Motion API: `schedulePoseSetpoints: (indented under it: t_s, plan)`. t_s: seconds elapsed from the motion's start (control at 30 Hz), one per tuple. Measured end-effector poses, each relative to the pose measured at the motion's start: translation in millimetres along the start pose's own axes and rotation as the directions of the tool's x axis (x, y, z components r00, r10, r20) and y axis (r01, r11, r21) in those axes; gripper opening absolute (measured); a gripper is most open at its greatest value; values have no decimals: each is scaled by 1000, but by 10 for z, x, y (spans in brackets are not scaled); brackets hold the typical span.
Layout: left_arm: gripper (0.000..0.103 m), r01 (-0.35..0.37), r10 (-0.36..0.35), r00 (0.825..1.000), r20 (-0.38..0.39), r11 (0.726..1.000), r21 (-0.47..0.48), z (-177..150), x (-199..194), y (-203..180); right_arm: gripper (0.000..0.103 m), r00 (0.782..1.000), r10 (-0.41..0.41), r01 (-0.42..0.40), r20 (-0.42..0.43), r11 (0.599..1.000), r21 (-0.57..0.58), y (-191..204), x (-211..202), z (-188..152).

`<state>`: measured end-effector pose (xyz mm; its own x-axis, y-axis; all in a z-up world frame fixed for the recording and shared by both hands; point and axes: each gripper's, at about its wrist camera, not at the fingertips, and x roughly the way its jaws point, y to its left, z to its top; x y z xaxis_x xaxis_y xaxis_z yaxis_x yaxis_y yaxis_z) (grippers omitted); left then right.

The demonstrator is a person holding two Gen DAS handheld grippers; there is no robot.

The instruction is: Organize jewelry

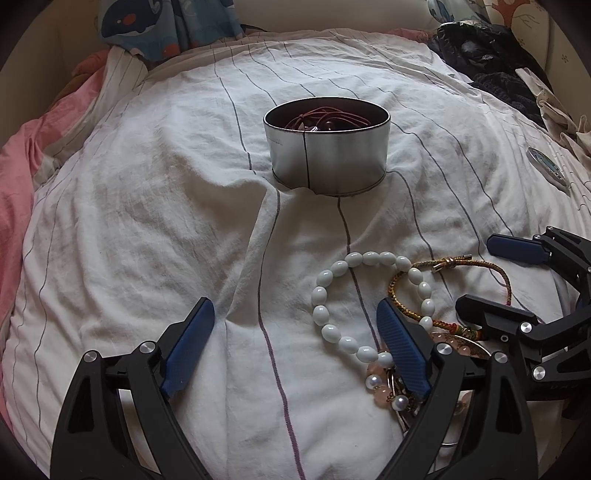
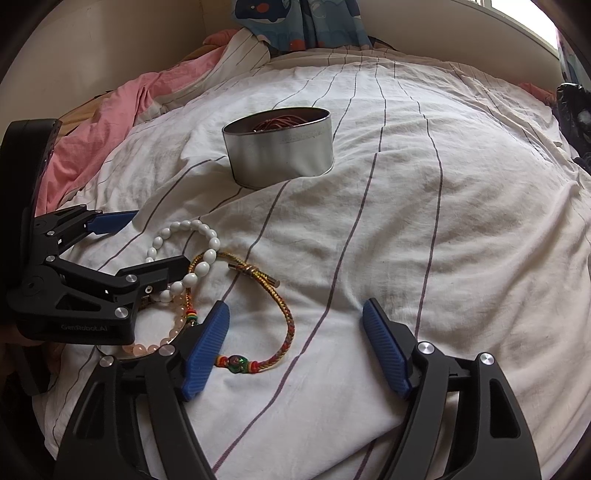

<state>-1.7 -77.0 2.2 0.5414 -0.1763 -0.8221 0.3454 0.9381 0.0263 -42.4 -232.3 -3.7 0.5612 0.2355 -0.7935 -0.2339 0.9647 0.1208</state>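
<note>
A round silver tin stands on the striped white bedsheet with red cord jewelry inside; it also shows in the right wrist view. A white bead bracelet, a gold-red braided cord bracelet and a pink bead bracelet lie in a heap in front of it. My left gripper is open and empty, its right finger over the heap. My right gripper is open and empty, its left finger over the braided bracelet. The white bracelet lies beside the left gripper.
The sheet is wrinkled with a fold below the tin. A pink quilt bunches at the left. Dark clothes and a round metal lid lie at the right. A whale-print cloth is at the far end.
</note>
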Motion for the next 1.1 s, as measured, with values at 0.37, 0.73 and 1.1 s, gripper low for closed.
schedulePoseSetpoints:
  t_s: [0.37, 0.73, 1.1]
  plan:
    - [87, 0, 0, 1000, 0, 1000, 1, -1, 2, 2, 73, 1000, -1, 1, 0, 1000, -1, -1, 2, -3]
    - [88, 0, 0, 1000, 0, 1000, 0, 0, 4, -1, 74, 1000, 0, 0, 0, 1000, -1, 1, 5, -4]
    - [88, 0, 0, 1000, 0, 1000, 0, 2, 5, 0, 74, 1000, -1, 1, 0, 1000, -1, 4, 8, -4]
